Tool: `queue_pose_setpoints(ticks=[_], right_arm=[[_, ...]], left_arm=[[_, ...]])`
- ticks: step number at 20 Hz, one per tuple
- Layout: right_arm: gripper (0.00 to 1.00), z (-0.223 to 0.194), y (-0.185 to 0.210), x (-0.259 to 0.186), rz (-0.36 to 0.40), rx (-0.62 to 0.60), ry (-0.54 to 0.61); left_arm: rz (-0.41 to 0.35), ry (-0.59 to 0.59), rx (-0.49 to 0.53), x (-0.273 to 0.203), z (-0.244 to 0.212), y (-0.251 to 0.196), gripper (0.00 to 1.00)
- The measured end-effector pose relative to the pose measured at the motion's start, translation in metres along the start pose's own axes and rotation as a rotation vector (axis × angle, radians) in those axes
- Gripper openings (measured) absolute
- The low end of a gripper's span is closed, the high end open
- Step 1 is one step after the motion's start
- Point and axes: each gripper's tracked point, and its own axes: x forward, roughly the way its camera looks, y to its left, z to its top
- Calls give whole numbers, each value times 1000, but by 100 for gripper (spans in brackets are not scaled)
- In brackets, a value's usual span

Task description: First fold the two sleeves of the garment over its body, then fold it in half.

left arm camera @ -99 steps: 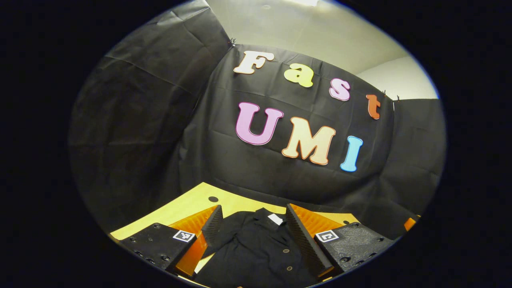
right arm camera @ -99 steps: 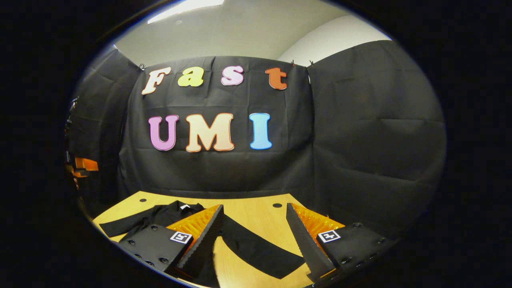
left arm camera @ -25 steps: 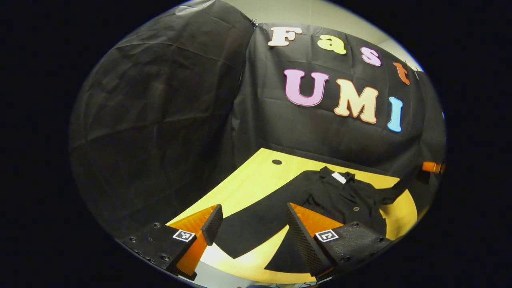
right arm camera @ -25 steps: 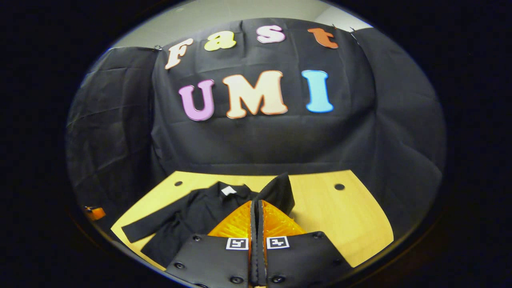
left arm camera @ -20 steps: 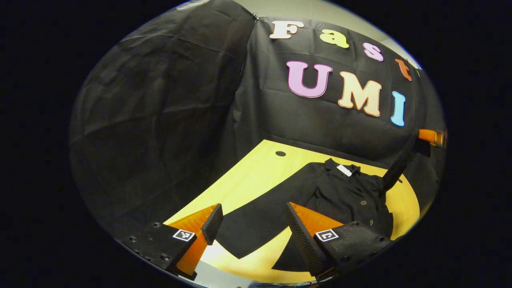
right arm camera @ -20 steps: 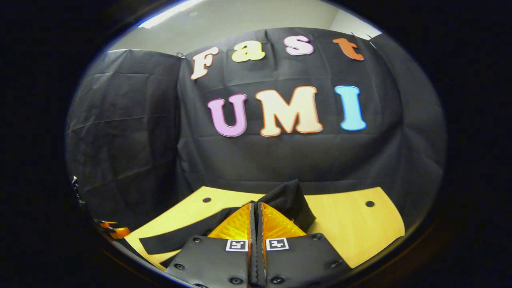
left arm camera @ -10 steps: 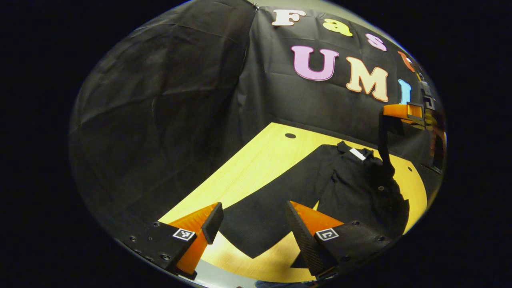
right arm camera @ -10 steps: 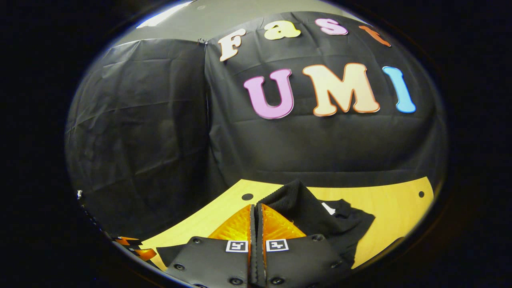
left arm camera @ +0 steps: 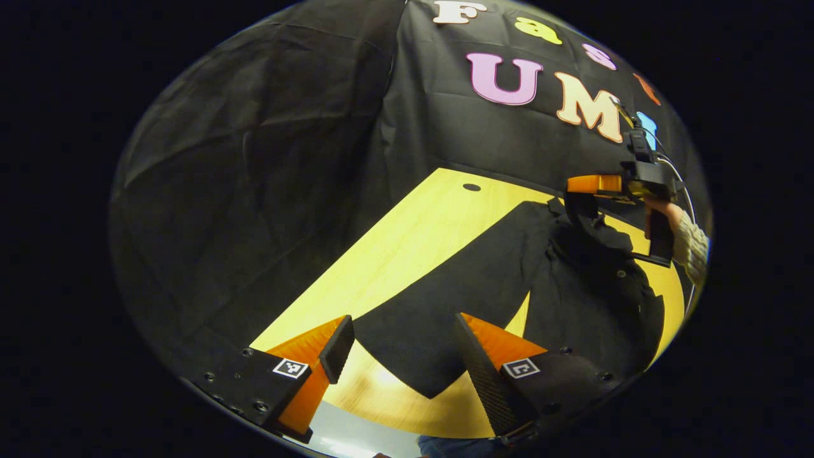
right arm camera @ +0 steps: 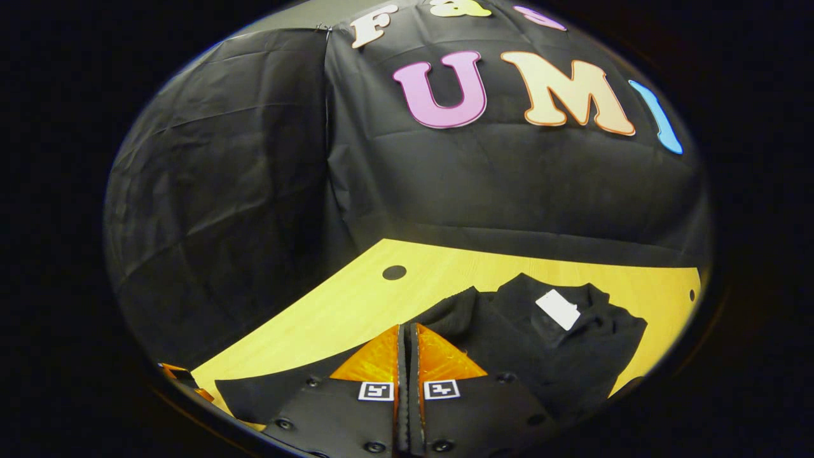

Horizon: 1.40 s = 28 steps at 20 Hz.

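A black buttoned garment [left arm camera: 591,292] lies on the yellow table [left arm camera: 407,235]. One long sleeve [left arm camera: 445,318] stretches flat toward me, and its cuff end lies between the fingers of my left gripper [left arm camera: 402,346], which is open just above it. My right gripper [right arm camera: 405,336] is shut on the other sleeve's cuff [right arm camera: 455,312] and holds it over the body, next to the collar with its white label [right arm camera: 558,309]. In the left gripper view the right gripper [left arm camera: 588,185] hovers over the collar, sleeve [left arm camera: 582,210] hanging from it.
A hand in a knit sleeve [left arm camera: 690,236] holds the right gripper. The table has a small round hole [left arm camera: 471,187] near its far edge, also in the right gripper view as a hole [right arm camera: 394,272]. Black cloth walls close in the table at the back and the left.
The right gripper has carried its sleeve across and down over the garment's body, near the collar. The left gripper has come closer over the flat sleeve's cuff and stayed open.
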Motion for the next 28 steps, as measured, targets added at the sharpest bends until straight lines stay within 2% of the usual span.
queue_pose_setpoints(ticks=[2, 4, 7, 10, 11, 12, 17, 19, 20, 21, 24, 25, 26, 28], right_arm=[[7, -2, 3, 7, 17, 48, 10], [43, 7, 2, 3, 22, 74, -11], [97, 26, -8, -10, -20, 72, -77], [98, 46, -19, -39, -32, 90, -146], [94, 52, -23, -52, -40, 91, -170], [98, 57, -31, -65, -60, 79, -194], [98, 80, -81, -128, -128, 87, -279], [98, 89, -104, -155, -170, 104, -316], [93, 93, -115, -170, -196, 103, -344], [93, 98, -124, -188, -225, 98, -371], [94, 96, -147, -231, -295, 63, -424], [97, 93, -152, -243, -309, 53, -430], [94, 89, -156, -250, -321, 45, -426], [97, 73, -166, -264, -362, 39, -399]], left_arm=[[-1, 10, 12, -2, -6, -2, 95], [-2, 29, 18, -4, -15, -3, 95], [5, 52, 30, -1, -25, -3, 95], [-1, 65, 49, 8, -28, -10, 95], [1, 68, 56, 9, -29, -10, 95], [1, 68, 66, 11, -29, -12, 95], [3, 91, 134, 18, -37, -18, 95], [-3, 105, 150, 21, -41, -20, 94], [-8, 108, 157, 20, -42, -21, 94], [-12, 119, 161, 21, -45, -23, 94], [-12, 147, 174, 25, -54, -23, 93], [-14, 150, 179, 25, -55, -24, 93], [-21, 144, 185, 27, -53, -26, 94], [-37, 151, 209, 28, -54, -28, 90]])
